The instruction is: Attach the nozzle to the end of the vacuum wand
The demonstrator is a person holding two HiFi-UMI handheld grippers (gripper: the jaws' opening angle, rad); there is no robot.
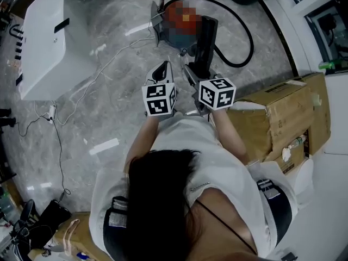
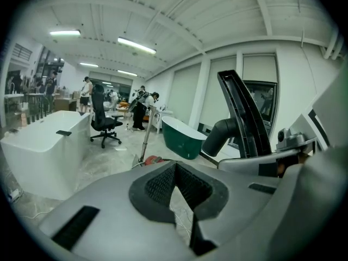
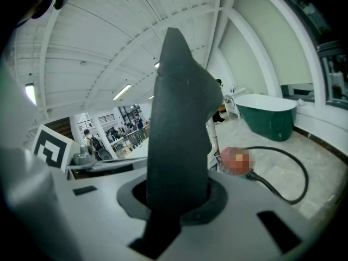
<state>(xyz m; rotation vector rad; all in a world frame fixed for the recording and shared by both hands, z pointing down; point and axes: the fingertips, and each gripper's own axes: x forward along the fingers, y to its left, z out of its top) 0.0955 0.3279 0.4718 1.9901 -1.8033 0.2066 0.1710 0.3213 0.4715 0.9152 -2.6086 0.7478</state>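
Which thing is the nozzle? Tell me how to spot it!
Find the big cardboard box by the person. Just left of it is the right gripper, with a marker cube. The nozzle is the tall black piece clamped in its jaws; the left gripper holds nothing.

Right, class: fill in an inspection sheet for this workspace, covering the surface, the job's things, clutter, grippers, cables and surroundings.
Surface: grey marbled floor.
Job's things: black nozzle, held off the floor; metal wand, upright further off and apart from the nozzle.
Clutter: opened cardboard box at the person's right.
Grippers: left gripper shut, nothing between its fingers; right gripper shut on the black nozzle.
Cables: black hose loops over the floor; thin white cable trails at the left.
Surroundings: white bathtub, green bathtub, office chair, people far behind.
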